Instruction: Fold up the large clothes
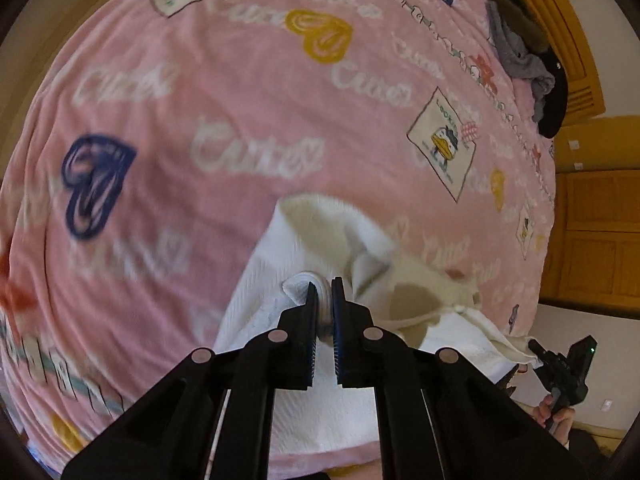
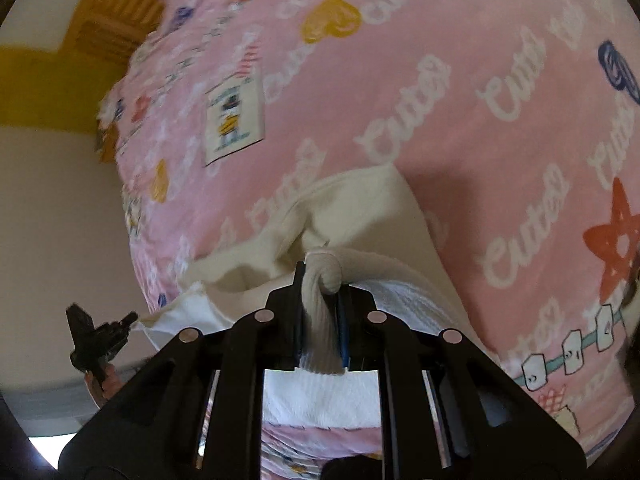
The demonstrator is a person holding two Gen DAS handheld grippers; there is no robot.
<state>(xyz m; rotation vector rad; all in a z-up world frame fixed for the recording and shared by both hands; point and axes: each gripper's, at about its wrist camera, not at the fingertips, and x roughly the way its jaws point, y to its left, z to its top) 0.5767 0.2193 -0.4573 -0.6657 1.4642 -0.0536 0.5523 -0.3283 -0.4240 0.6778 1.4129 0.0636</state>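
Note:
A white and cream garment (image 1: 320, 236) hangs above a pink printed blanket (image 1: 224, 92). My left gripper (image 1: 325, 289) is shut on a bunched fold of it. My right gripper (image 2: 320, 276) is shut on another rolled edge of the same garment (image 2: 360, 200), which also shows over the blanket (image 2: 460, 100) in the right wrist view. The cloth stretches between the two grippers. The right gripper shows at the far right of the left wrist view (image 1: 538, 350); the left gripper shows at the left of the right wrist view (image 2: 130, 318).
A pile of grey and dark clothes (image 1: 520, 48) lies at the blanket's far right edge. A wooden headboard (image 1: 576, 36) and wooden cabinet (image 1: 596, 236) stand beyond it. A pale wall (image 2: 56, 216) shows beside the bed.

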